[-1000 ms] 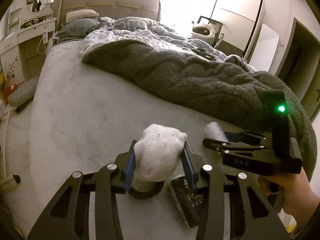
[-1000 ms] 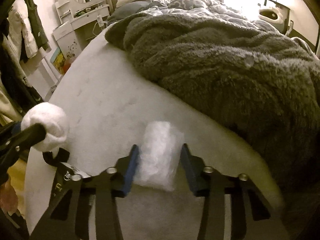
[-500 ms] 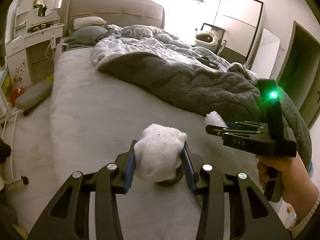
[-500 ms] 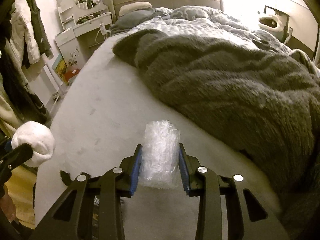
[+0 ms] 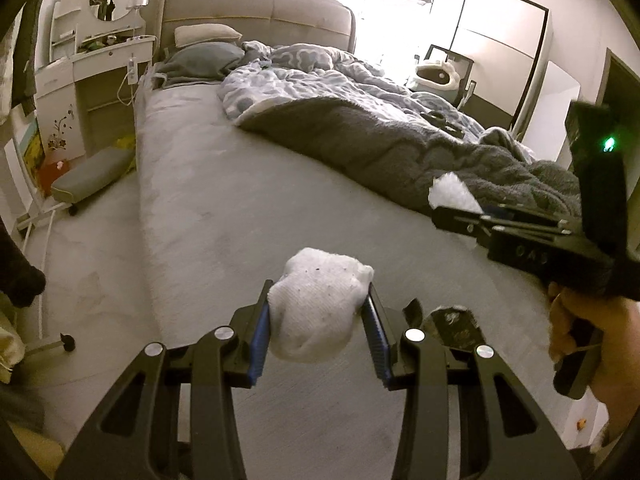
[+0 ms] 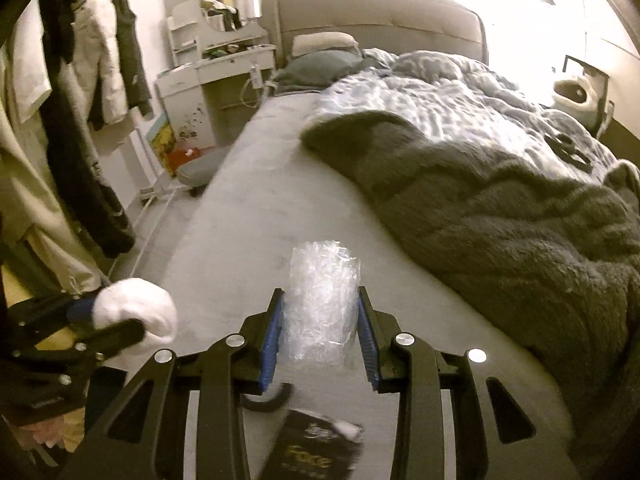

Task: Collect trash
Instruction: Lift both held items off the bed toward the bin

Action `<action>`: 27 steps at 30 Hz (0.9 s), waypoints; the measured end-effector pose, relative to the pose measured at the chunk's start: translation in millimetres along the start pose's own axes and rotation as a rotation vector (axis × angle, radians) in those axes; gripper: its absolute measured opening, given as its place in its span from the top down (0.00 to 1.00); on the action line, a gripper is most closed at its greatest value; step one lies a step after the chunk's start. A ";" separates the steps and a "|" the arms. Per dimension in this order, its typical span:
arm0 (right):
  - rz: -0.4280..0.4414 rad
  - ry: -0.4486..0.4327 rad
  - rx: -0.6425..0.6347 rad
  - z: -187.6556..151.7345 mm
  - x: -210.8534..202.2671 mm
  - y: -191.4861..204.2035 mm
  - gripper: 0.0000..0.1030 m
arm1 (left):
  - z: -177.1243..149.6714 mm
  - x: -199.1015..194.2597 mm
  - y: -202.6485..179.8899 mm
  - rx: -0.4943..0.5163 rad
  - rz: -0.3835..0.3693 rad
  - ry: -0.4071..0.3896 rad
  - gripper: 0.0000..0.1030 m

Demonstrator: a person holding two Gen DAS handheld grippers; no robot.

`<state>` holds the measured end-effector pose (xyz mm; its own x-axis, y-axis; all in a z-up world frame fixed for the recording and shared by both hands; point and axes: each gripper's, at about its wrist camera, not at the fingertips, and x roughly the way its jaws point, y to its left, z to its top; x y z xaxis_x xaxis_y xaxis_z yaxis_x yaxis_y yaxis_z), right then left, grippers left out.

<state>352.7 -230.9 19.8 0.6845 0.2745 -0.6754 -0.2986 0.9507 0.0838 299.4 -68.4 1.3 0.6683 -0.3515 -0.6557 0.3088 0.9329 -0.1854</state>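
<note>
My left gripper (image 5: 318, 314) is shut on a crumpled white tissue wad (image 5: 316, 312), held above the grey bed sheet (image 5: 224, 208). My right gripper (image 6: 320, 328) is shut on a piece of clear bubble wrap (image 6: 322, 300), also lifted off the bed. In the left wrist view the right gripper (image 5: 452, 212) shows at the right with the bubble wrap (image 5: 452, 194) sticking out of it, a hand (image 5: 584, 320) gripping its handle. In the right wrist view the left gripper (image 6: 100, 320) and its tissue wad (image 6: 136, 308) are at the lower left. A black packet (image 6: 316, 444) lies on the sheet below.
A dark grey fluffy blanket (image 5: 400, 148) and a patterned duvet (image 5: 320, 80) cover the bed's right side. A white dressing table with a mirror (image 6: 224, 48) stands by the headboard. Coats (image 6: 80, 120) hang at the left. A low padded stool (image 5: 92, 172) sits on the floor.
Both grippers have risen and pulled back from the bed with their loads. The right gripper closed on the bubble wrap and lifted it off the sheet.
</note>
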 end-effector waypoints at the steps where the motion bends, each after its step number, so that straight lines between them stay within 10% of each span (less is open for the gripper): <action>1: 0.008 0.000 -0.003 -1.1 -0.3 4.1 0.66 | -2.2 -1.8 2.5 -0.001 0.003 0.000 0.56; 27: 0.094 0.046 -0.004 -86.5 -45.7 112.6 0.66 | -95.3 -68.9 89.5 -0.166 0.187 0.043 0.57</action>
<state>230.3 -148.9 -3.3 0.6224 0.3550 -0.6975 -0.3622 0.9207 0.1455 216.4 46.8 -39.9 0.6725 -0.1715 -0.7199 0.0651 0.9827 -0.1734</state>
